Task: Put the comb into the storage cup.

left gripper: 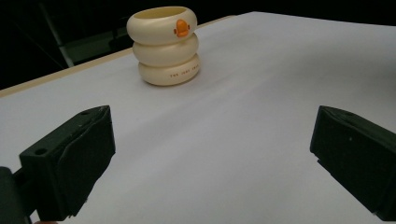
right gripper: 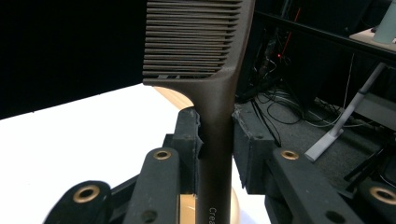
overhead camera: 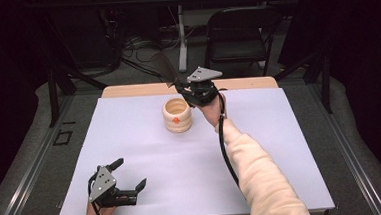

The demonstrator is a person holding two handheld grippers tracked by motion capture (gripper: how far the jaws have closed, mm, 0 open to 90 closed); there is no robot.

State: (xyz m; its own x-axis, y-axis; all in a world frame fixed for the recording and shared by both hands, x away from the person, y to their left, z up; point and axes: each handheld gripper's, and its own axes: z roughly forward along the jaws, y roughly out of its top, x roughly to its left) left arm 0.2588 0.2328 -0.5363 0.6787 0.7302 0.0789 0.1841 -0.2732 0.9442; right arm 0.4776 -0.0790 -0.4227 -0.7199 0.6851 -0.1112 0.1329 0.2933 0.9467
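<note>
The top of the comb (right gripper: 198, 42) is being cut off by the upper edge of the right gripper view, and its lower end is being hidden between the black jaws there. Small pale letters are being shown low on the handle, but they are being cut short and are too small to read. In the high view the comb (overhead camera: 166, 69) is being seen as a dark, blurry shape, so its teeth are hard to make out.

The comb is dark brown, with a long straight handle and a row of thin, close teeth on one side. It is being held up in the air by the right claw (overhead camera: 191, 90), which is being clenched on the handle. It is being kept just behind and above the cup (overhead camera: 177, 115), near the far edge of the surface (overhead camera: 260, 133).

The cup is cream-coloured and looks like three fat rings stacked up, with a small orange mark on the top ring (left gripper: 181, 27). Tiny writing on its bottom ring is too small to read. It is standing upright on the white surface.

The left claw (overhead camera: 131, 175) is being held released, with its jaws wide apart, low over the near left part of the surface, well apart from the cup.
</note>
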